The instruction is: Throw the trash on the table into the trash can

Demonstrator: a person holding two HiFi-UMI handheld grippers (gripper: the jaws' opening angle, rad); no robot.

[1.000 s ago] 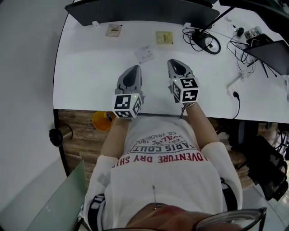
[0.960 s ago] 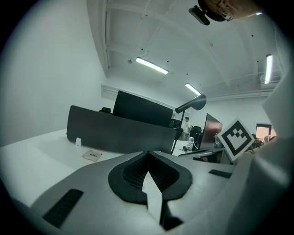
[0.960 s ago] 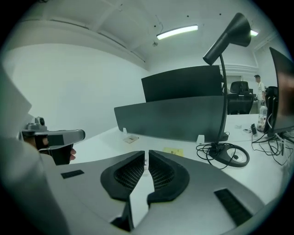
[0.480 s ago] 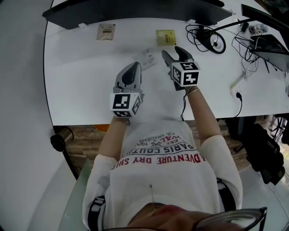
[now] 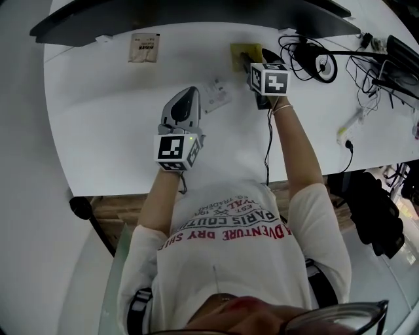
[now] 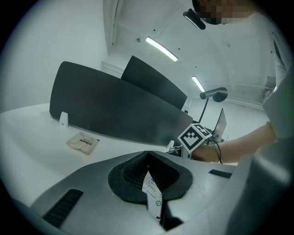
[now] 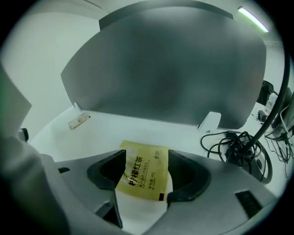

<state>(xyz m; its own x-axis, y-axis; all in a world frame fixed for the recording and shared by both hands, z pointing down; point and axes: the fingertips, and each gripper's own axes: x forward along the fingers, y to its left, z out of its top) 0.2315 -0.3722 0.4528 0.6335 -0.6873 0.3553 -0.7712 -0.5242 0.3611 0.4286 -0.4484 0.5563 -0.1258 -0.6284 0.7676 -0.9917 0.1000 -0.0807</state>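
The right gripper (image 7: 147,157) had just been opening its jaws. They stood released, wide apart, on either side of the yellow tea sachet (image 7: 143,176), which lay flat on the white table (image 5: 111,131) with neither pad pressing it. The left gripper (image 6: 147,155) had its jaws clenched, tips together, over the left edge of a white wrapper (image 5: 215,95). A printed strip of that wrapper showed in the slot behind the tips, probably lying beneath rather than pinched. By my reading the task was barely begun: 3 pieces of trash sat on the table, the 3rd a tan sachet (image 5: 143,48) at the far left, and none was lifted. No trash can showed in any view. A dark screen (image 5: 163,16) lined the far edge, close behind the yellow sachet, and a tangle of cables (image 5: 308,62) lay just right of it, near enough to snag
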